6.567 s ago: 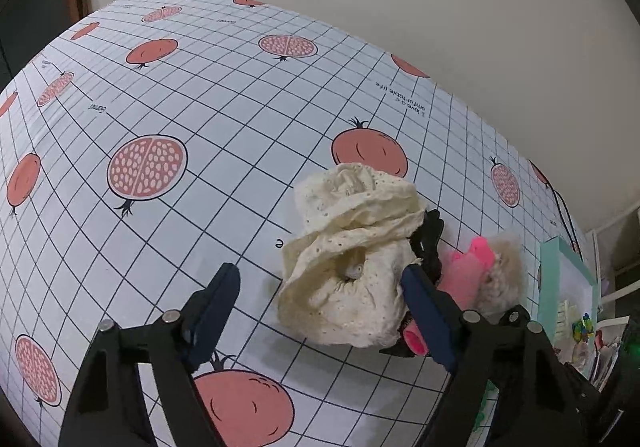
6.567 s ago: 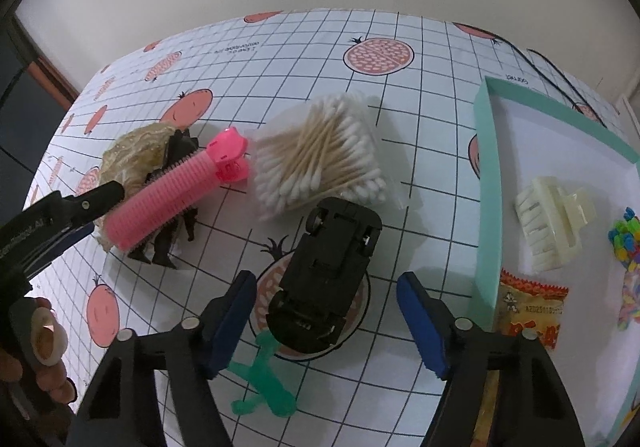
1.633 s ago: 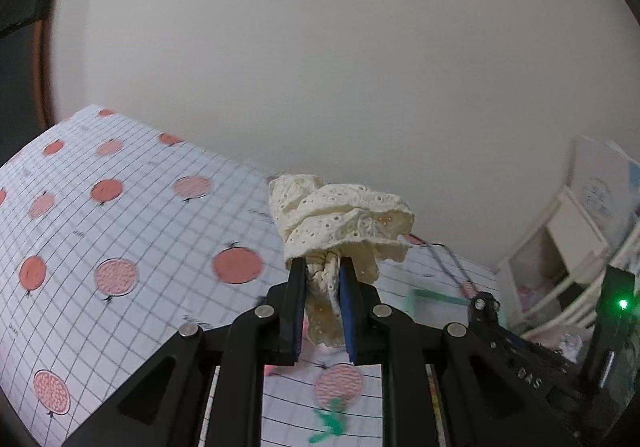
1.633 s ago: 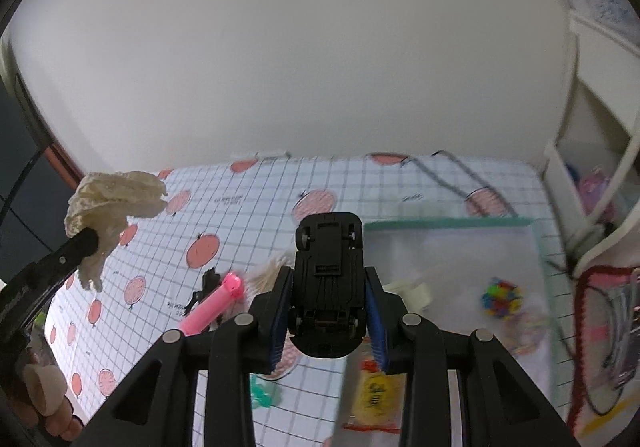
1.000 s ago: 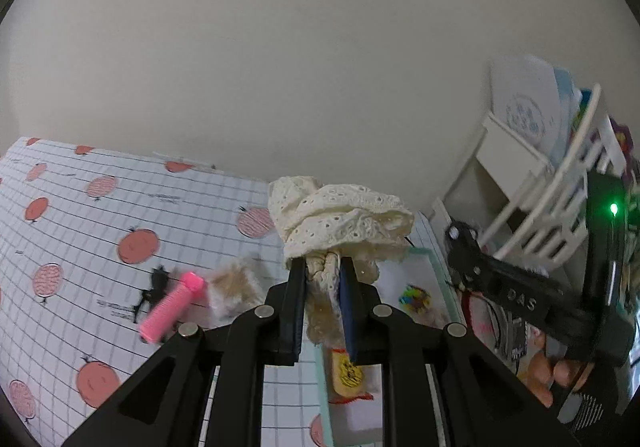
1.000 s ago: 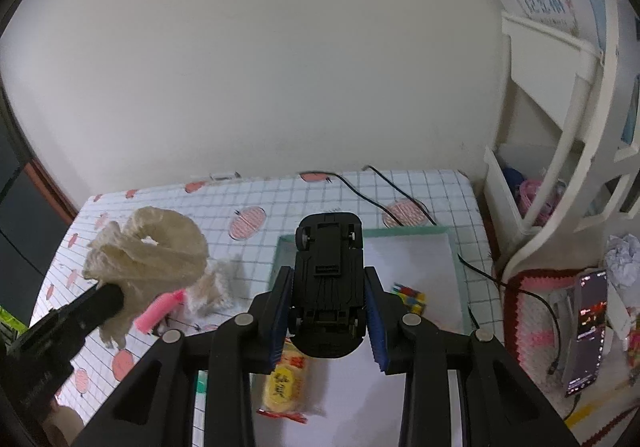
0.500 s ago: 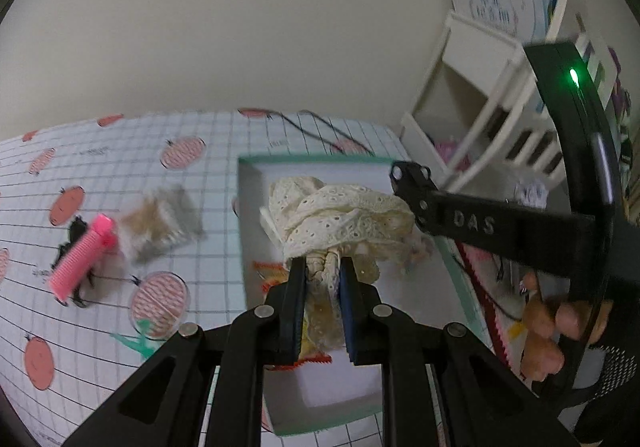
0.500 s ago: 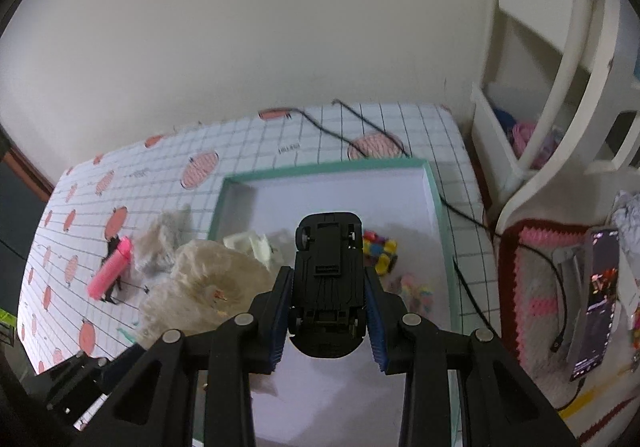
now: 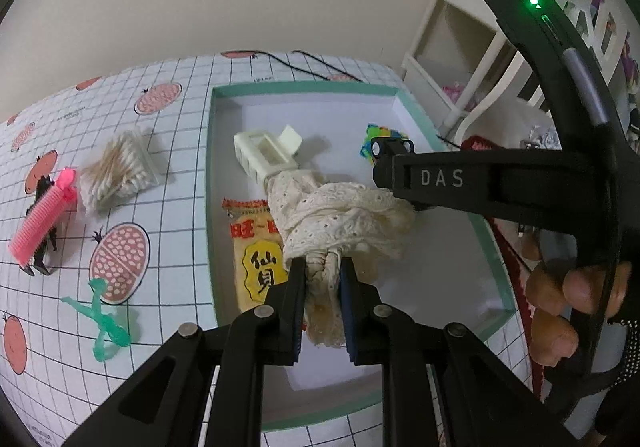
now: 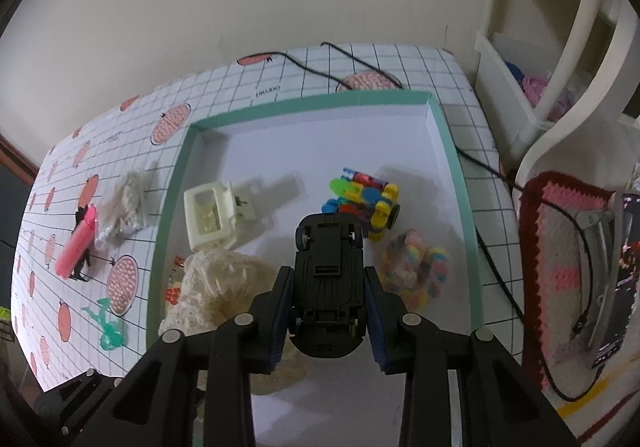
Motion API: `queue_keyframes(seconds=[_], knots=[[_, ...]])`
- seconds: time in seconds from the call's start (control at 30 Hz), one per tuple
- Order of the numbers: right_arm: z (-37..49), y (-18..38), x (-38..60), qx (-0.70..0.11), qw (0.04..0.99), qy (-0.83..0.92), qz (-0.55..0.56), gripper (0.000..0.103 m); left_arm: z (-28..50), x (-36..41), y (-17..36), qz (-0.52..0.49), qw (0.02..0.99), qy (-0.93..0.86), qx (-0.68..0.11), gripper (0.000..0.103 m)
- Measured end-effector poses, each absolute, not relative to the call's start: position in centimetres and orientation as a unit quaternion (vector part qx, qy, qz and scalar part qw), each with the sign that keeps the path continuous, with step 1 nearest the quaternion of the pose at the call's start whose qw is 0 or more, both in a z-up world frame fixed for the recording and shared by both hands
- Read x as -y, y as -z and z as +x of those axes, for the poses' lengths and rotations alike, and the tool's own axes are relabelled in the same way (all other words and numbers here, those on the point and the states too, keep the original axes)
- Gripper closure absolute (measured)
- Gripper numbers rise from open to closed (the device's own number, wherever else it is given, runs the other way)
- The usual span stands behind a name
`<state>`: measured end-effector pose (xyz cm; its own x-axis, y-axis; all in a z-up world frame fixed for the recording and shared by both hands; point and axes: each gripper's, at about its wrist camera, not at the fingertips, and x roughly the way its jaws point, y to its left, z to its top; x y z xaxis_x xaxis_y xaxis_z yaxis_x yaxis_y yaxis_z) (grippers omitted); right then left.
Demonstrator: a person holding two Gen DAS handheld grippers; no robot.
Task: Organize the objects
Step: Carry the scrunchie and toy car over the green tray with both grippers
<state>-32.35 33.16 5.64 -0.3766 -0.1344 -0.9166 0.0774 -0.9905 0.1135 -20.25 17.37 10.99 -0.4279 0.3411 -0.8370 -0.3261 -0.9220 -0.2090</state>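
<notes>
Over a green-rimmed tray [image 10: 448, 151], the left gripper [image 9: 323, 301] clamps a cream lace scrunchie [image 9: 340, 215]; the right gripper [image 10: 327, 317] grips an upside-down black toy car [image 10: 328, 283].

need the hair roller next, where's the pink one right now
The pink hair roller lies on the gridded tablecloth outside the green-rimmed tray, far left in both wrist views, on a small black object and beside the bag of cotton swabs.

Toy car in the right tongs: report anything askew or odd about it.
The black toy car is held upside down: its chassis and wheel axles face the camera, nose pointing away over the green-rimmed tray. The right tongs clamp its sides. No damage shows; only the flipped pose stands out.
</notes>
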Motion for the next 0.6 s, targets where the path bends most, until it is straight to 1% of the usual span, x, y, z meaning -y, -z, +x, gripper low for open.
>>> queue_keyframes(seconds=[0.23,0.6], knots=[[-32.4,-4.4,-33.4,0.027,0.06,0.821,0.568,0.067,-20.6,-17.3,-9.6,-0.516,0.192,-0.834,0.009,0.086],[-32.3,-3.5,-33.7,0.029,0.055,0.815,0.576,0.067,-20.2,-17.8,-9.7,-0.515,0.197,-0.834,-0.007,0.085]])
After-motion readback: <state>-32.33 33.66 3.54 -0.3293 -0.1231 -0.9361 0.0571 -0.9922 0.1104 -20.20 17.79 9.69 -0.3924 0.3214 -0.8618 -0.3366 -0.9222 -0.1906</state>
